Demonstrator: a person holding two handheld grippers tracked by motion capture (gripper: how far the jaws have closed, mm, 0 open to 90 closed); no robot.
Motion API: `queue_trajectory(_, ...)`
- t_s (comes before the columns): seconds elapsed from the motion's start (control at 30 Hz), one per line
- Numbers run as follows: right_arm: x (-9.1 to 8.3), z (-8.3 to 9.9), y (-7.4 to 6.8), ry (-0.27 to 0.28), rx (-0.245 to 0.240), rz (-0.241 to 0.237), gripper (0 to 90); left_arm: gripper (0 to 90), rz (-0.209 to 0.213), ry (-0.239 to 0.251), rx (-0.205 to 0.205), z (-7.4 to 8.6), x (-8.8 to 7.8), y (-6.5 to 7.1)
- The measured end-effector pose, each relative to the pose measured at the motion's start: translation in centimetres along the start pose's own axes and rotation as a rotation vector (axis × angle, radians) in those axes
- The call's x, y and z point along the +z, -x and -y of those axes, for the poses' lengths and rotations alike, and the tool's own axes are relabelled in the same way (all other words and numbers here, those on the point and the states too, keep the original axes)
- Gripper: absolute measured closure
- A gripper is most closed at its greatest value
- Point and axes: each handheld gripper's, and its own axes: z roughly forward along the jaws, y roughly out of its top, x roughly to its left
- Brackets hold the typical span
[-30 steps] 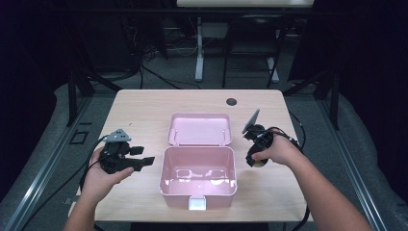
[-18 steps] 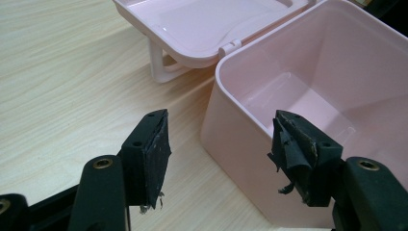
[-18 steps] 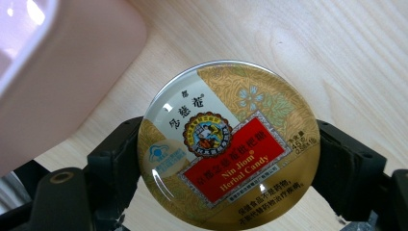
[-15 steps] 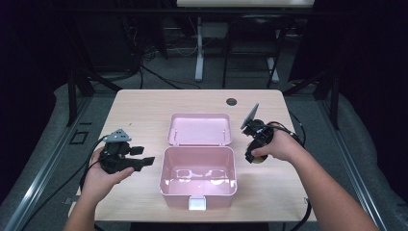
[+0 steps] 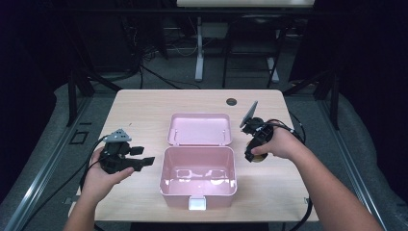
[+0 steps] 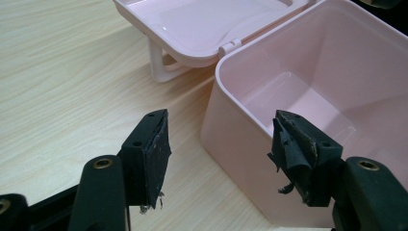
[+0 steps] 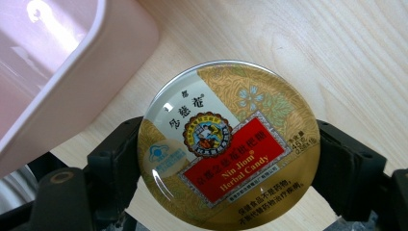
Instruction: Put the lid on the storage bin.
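Observation:
A pink plastic box (image 5: 198, 177) stands open at the table's middle, its lid (image 5: 198, 129) lying flat behind it. My right gripper (image 5: 253, 155) is to the right of the box and is shut on a round gold candy tin (image 7: 230, 142) with a red label, held just above the table beside the box's wall (image 7: 67, 91). My left gripper (image 5: 144, 161) is open to the left of the box, nothing between its fingers (image 6: 150, 154). In the left gripper view the box's corner (image 6: 250, 120) sits just ahead of the jaws.
The wooden table (image 5: 144, 108) has a dark cable hole (image 5: 231, 101) at the back. Cables trail from both grippers off the table's sides. Dark floor and stand legs lie behind the table.
My right gripper with the tin has shifted slightly back and to the right, beside the box. The left gripper has stayed put.

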Motion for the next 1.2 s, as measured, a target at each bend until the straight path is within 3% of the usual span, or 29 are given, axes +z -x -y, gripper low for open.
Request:
queue_trajectory(0.27, -0.4, -0.2, -0.4, -0.004, -0.030, 0.008, 19.6, 38.2, -0.001, -0.001, -0.003, 0.0, 0.0, 0.0)
queue_trajectory(0.6, -1.5, -0.7, -2.8, 0.002, -0.327, 0.014, 19.6, 38.1, 0.000, 0.001, -0.005, 0.0, 0.1, 0.0)
queue_trajectory(0.7, -1.8, -0.7, -3.6, 0.013, -0.419, -0.018, 19.6, 38.1, 0.001, 0.000, -0.004, 0.0, 0.1, 0.0)
queue_trajectory(0.77, -1.9, -0.8, -4.2, 0.015, -0.454, -0.021, 19.6, 38.1, 0.001, 0.000, -0.003, 0.0, 0.1, 0.0)
queue_trajectory(0.97, -2.1, -1.1, -5.0, 0.002, -0.525, -0.019, 19.6, 38.1, 0.002, 0.000, -0.001, 0.0, 0.1, 0.0)
queue_trajectory(1.2, -2.1, -1.3, -5.6, -0.015, -0.544, -0.038, 19.6, 38.1, 0.003, 0.001, -0.005, 0.0, 0.1, 0.0)
